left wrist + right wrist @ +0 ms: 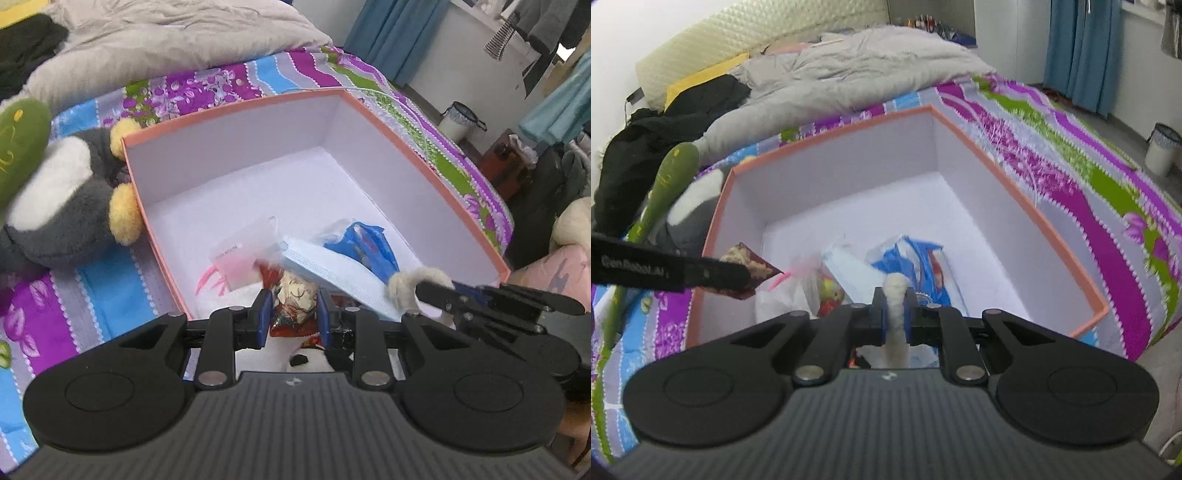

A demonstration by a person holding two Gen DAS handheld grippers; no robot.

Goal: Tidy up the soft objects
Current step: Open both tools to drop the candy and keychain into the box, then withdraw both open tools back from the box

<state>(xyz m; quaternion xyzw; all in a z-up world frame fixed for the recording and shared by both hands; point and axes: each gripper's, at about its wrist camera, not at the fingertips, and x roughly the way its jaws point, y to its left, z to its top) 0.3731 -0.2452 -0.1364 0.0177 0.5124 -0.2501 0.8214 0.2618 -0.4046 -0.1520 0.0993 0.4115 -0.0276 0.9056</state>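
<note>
The pink box is lying open on the bed, holding a face mask and a blue bag. The left claw is gripping a patterned pouch; the right claw is pinching a fuzzy white strip.

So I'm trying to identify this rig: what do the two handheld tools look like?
Both match: a ribbed dark grey body, black linkage arms with round silver pivots, and blue pads. The left tool shows white lettering along its black finger in the right wrist view. The right tool looks identical.
</note>
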